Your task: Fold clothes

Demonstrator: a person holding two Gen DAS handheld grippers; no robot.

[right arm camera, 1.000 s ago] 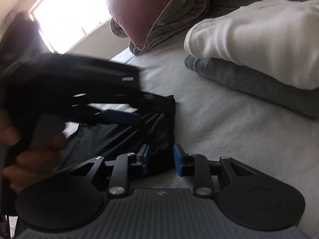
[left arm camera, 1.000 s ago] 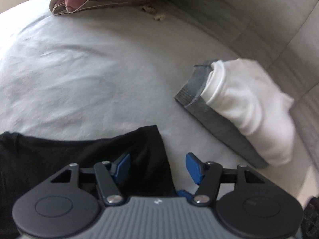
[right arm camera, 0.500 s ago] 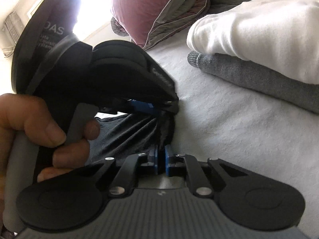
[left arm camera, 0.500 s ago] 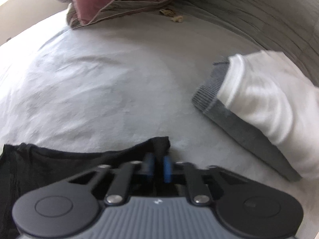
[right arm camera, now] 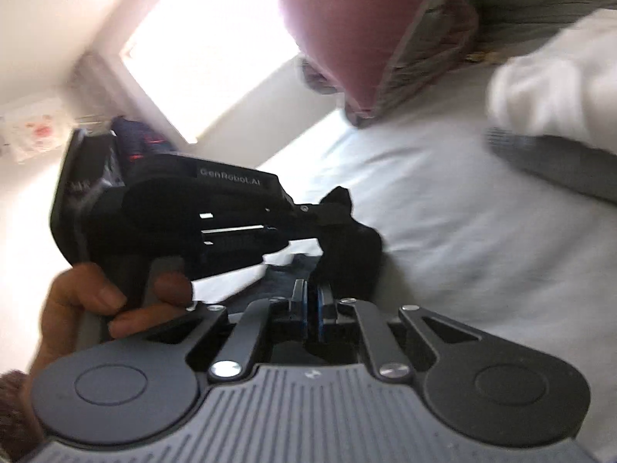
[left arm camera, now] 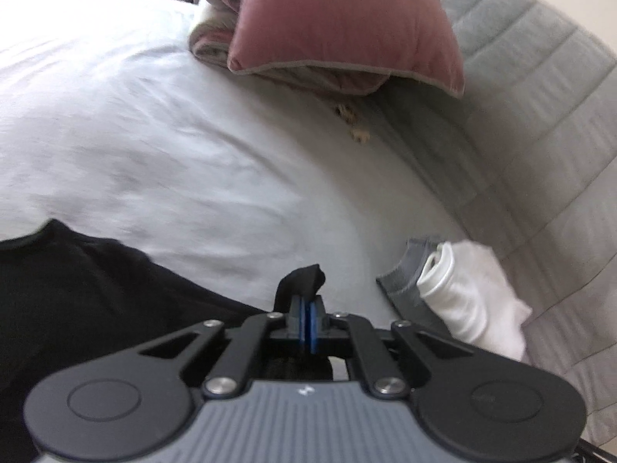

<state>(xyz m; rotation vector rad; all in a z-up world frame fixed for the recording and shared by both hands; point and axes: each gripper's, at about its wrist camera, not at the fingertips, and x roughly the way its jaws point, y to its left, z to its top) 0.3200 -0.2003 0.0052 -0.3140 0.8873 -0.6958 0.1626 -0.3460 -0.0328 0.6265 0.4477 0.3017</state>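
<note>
Both tongs are pinching the same black garment [left arm camera: 88, 289] along its right-hand edge. Left tongs [left arm camera: 307, 322]: pads pressed together on a small tuft of black cloth that sticks up just past the tips. Right tongs [right arm camera: 311, 310]: pads nearly together, with black cloth bunched right at the tips. That view is blurred, so the pinch is my read rather than a clean sighting.

Key relation: the garment's body runs off to the left of both tongs, lying on the bed [left arm camera: 173, 146], so its long axis goes left from the held edge. The left tongs sit further out along that edge, the right ones nearer the person. Any fold would carry this edge leftward over the body.

The held edge looks lifted off the sheet, the rest slack and low.

To the right, apart from the black garment: white garment [left arm camera: 470, 301] stacked on a grey garment [left arm camera: 405, 274], both lying folded. Pink pillow [left arm camera: 347, 19] at the far end.
</note>
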